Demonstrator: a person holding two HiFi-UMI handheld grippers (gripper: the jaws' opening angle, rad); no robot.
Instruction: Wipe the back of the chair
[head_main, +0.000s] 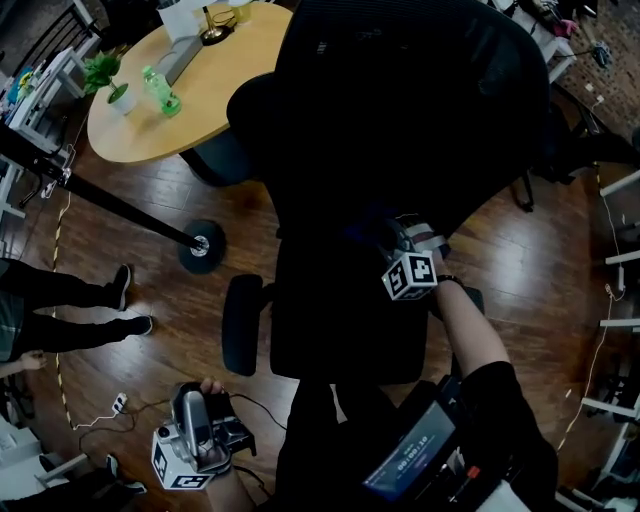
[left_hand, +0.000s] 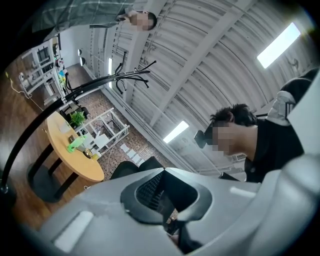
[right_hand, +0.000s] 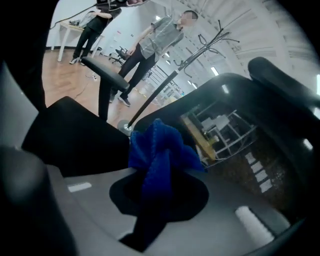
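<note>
The right gripper (right_hand: 159, 172) clamps a crumpled blue microfibre cloth (right_hand: 162, 145) at the black mesh office chair's back (head_main: 400, 110); the left gripper (left_hand: 165, 172), jaws together, hangs near-left.

One blue cloth (right_hand: 157, 145), one round table (head_main: 225, 75)

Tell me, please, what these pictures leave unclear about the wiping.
Right gripper view: the blue cloth fades into shadow low between the right tongs.
Head view: the cloth is lost against the dark chair, so contact is uncertain.
Left gripper view: the left tongs cover most of the chair.
</note>
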